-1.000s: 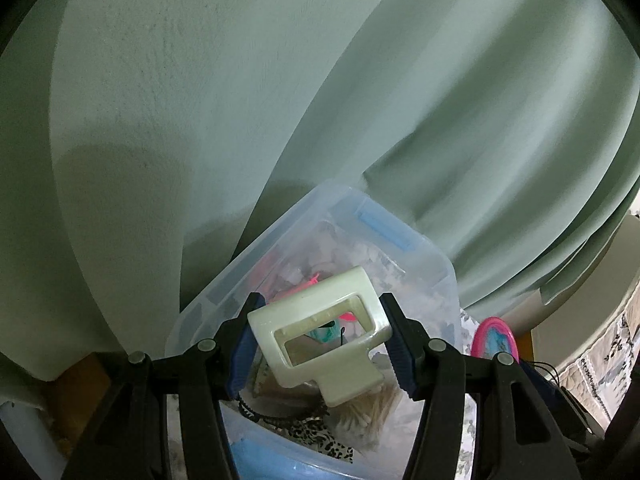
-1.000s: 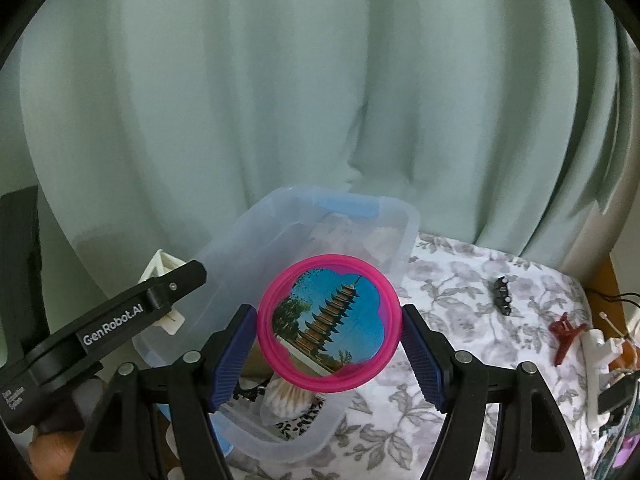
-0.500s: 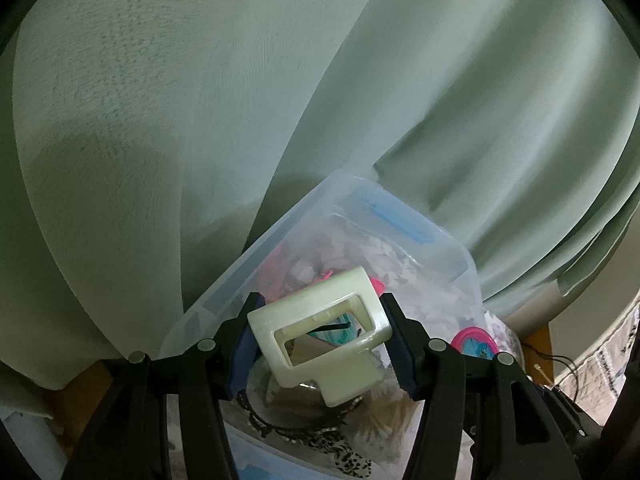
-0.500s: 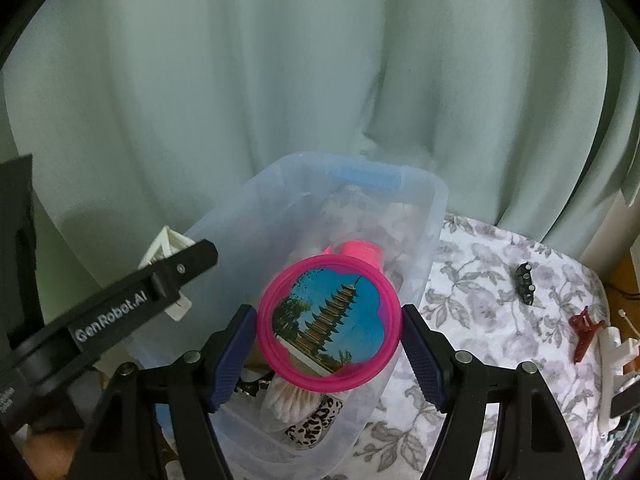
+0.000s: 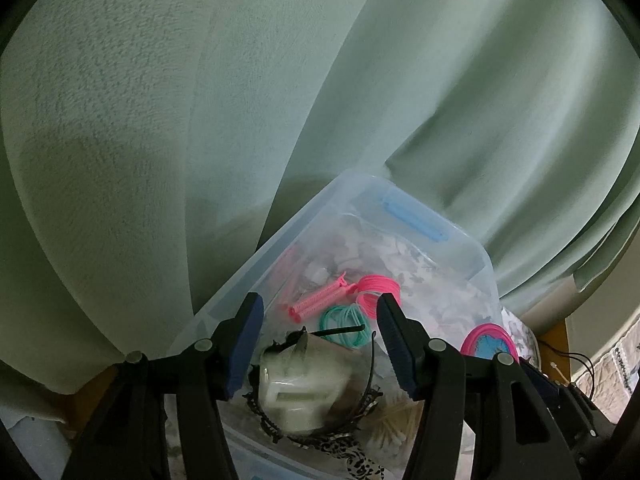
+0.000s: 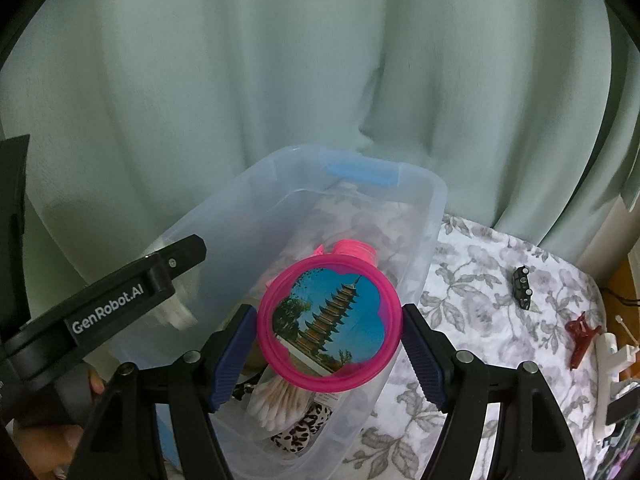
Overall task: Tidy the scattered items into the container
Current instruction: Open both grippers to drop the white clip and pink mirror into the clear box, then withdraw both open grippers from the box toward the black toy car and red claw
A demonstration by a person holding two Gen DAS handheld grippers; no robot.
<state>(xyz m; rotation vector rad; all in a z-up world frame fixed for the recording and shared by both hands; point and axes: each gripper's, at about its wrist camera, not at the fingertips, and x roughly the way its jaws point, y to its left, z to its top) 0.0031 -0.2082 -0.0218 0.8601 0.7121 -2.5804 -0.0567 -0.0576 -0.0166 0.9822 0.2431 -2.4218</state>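
At lower centre of the right wrist view, the right hand-held gripper (image 6: pixel 329 354) pinches a pink round mirror (image 6: pixel 329 322) above the clear container (image 6: pixel 434 200); the left hand-held gripper (image 5: pixel 318 344) stands spread, a cream clip (image 5: pixel 300 388) blurred below it in the container.

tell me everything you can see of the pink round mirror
The pink mirror is a round disc with a glossy, translucent pink plastic rim and a scalloped picture of a pagoda against blue sky. It faces the camera, tilted slightly, clamped at its sides between the right gripper. It hangs over the clear bin, above the cotton swabs, touching only the pads.
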